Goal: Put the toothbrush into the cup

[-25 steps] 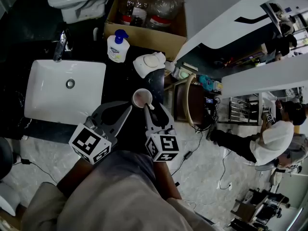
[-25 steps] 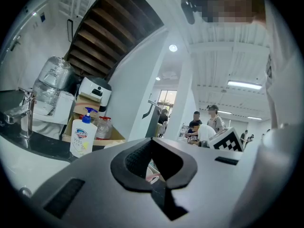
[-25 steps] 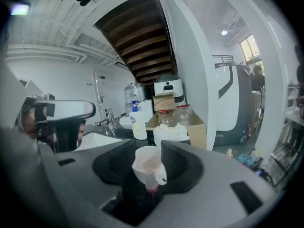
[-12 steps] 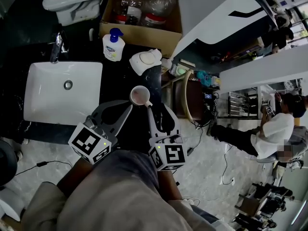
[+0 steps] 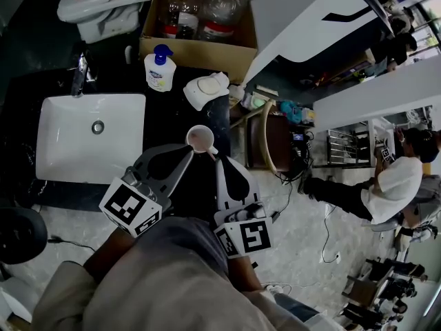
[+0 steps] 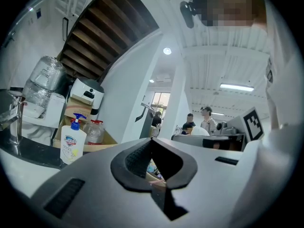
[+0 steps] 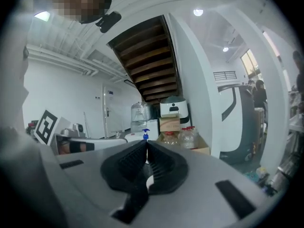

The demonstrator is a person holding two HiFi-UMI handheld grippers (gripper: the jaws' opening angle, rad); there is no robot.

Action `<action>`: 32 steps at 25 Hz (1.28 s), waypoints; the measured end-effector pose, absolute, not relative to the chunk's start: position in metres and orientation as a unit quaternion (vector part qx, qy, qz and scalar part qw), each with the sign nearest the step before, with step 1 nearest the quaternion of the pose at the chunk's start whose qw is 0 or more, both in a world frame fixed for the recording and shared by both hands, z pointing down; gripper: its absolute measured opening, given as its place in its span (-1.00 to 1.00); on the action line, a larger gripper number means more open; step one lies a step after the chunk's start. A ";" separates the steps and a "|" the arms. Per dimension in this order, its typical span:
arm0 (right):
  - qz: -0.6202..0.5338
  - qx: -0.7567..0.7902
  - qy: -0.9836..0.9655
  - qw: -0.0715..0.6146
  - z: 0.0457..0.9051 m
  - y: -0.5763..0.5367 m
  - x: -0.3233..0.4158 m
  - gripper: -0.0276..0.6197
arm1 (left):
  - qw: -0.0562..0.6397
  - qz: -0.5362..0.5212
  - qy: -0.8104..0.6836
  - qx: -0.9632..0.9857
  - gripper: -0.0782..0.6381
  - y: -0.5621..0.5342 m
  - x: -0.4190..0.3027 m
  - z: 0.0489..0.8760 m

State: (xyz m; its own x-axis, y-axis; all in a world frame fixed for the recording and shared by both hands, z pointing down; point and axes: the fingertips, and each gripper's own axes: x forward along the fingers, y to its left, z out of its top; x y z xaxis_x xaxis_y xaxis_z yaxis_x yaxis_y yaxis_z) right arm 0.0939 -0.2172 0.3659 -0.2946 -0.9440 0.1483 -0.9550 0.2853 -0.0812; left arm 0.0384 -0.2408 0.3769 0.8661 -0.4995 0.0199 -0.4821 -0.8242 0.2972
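A small white cup (image 5: pixel 200 138) with a pinkish inside stands on the black counter (image 5: pixel 165 116) right of the sink. A small white piece, which looks like the toothbrush end (image 5: pixel 213 149), shows at the cup's near-right rim; the rest of the toothbrush is hidden. My right gripper (image 5: pixel 219 161) hangs just short of the cup, jaws shut with nothing between them; the right gripper view (image 7: pixel 146 142) shows the pads together. My left gripper (image 5: pixel 187 151) points at the cup's near-left side, its tips closed (image 6: pixel 151 139). I cannot tell whether it touches the cup.
A white sink (image 5: pixel 89 140) with a faucet (image 5: pixel 80 74) lies to the left. A soap bottle (image 5: pixel 159 69), a white device (image 5: pixel 204 90) and a cardboard box of bottles (image 5: pixel 200 26) stand behind the cup. A chair (image 5: pixel 270 143) stands beyond the counter's right edge.
My right gripper has pulled back from the cup toward me and risen. The cup and my left gripper have stayed where they were.
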 end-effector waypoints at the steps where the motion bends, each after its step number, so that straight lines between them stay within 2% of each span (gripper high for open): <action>1: 0.079 0.589 -0.803 0.033 0.366 -0.216 0.092 -0.88 | 0.147 -0.030 -0.257 0.955 -0.76 -0.241 0.038 0.376; 32: 0.076 0.590 -0.803 0.052 0.378 -0.200 0.075 -0.90 | 0.148 -0.010 -0.248 0.957 -0.76 -0.231 0.044 0.389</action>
